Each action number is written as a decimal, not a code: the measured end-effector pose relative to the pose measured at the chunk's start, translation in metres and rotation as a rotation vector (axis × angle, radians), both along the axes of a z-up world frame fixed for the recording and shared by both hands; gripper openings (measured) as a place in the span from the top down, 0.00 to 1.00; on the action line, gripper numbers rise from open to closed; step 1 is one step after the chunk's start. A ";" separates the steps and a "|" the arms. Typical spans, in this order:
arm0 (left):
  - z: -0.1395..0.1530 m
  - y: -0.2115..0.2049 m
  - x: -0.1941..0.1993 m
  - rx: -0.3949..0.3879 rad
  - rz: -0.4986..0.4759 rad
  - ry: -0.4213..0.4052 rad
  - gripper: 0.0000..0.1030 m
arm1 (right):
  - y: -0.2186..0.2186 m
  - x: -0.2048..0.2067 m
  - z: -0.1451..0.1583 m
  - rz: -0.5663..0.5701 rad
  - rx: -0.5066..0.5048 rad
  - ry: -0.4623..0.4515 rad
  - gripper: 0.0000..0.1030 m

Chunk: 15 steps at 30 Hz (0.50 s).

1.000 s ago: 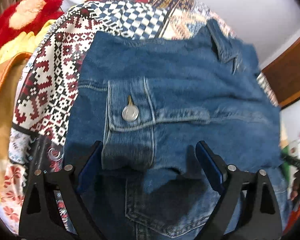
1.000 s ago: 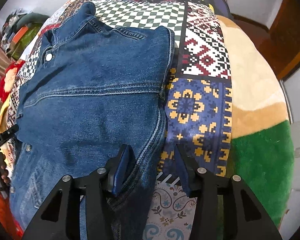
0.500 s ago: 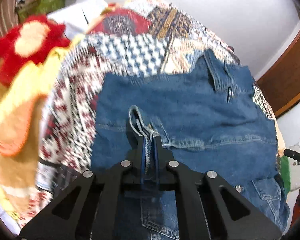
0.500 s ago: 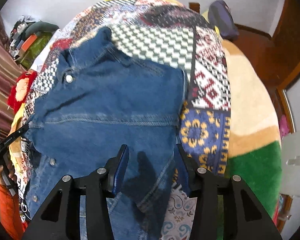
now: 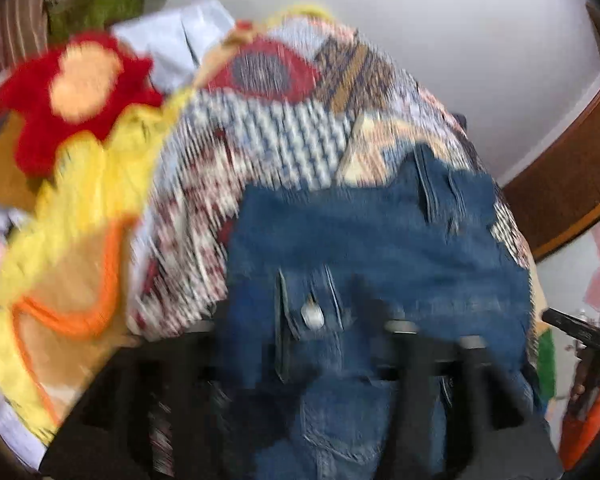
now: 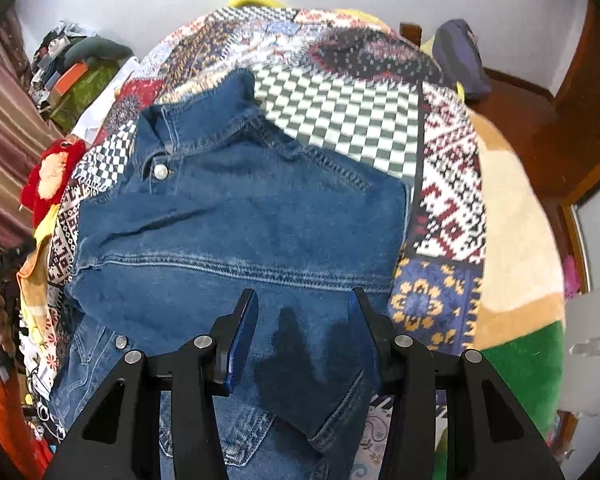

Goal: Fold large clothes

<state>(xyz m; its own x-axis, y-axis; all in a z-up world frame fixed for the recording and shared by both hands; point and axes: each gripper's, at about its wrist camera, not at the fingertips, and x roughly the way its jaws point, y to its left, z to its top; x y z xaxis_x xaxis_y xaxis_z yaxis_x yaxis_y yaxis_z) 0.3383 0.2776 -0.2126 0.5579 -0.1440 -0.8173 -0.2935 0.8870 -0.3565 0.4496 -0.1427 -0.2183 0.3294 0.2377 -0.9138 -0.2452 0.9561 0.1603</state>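
A blue denim jacket (image 6: 240, 220) lies folded on the patchwork bedspread (image 6: 340, 108), collar toward the far side. The left wrist view is blurred by motion. There my left gripper (image 5: 302, 318) hangs above the near part of the jacket (image 5: 380, 240), and its jaws are opening. The buttoned cuff (image 5: 312, 316) shows between the fingers, and the pads do not press on it. My right gripper (image 6: 304, 332) hovers over the jacket's near right part, open, with only its shadow on the denim between the fingers.
A red and yellow plush blanket (image 5: 80, 112) is heaped at the left of the bed. Beige and green plush (image 6: 516, 240) covers the bed's right side. A wooden door frame (image 5: 572, 184) stands at the right, with clutter (image 6: 72, 72) by the far left wall.
The left gripper closed on a pinched fold of the cuff, and now its jaws stand apart and the cuff lies flat. Both grippers rose away from the jacket. The right jaws kept their width.
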 end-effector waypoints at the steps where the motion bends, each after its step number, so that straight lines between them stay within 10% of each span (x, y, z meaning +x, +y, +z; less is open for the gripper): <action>1: -0.010 -0.005 -0.005 -0.046 -0.008 0.010 0.34 | 0.001 0.000 -0.005 0.000 0.001 0.014 0.58; 10: -0.080 -0.024 -0.027 -0.541 0.014 0.085 0.34 | 0.004 0.003 -0.029 0.010 -0.031 0.053 0.58; 15: -0.087 -0.019 -0.006 -0.544 0.056 0.086 0.33 | 0.001 0.004 -0.036 0.003 -0.027 0.071 0.58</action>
<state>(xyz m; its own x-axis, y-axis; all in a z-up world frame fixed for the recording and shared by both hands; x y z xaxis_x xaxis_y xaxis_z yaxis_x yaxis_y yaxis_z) 0.3320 0.2587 -0.2993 0.5109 -0.5302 -0.6766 -0.3830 0.5642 -0.7314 0.4535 -0.1419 -0.2540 0.2629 0.2136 -0.9409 -0.2374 0.9595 0.1515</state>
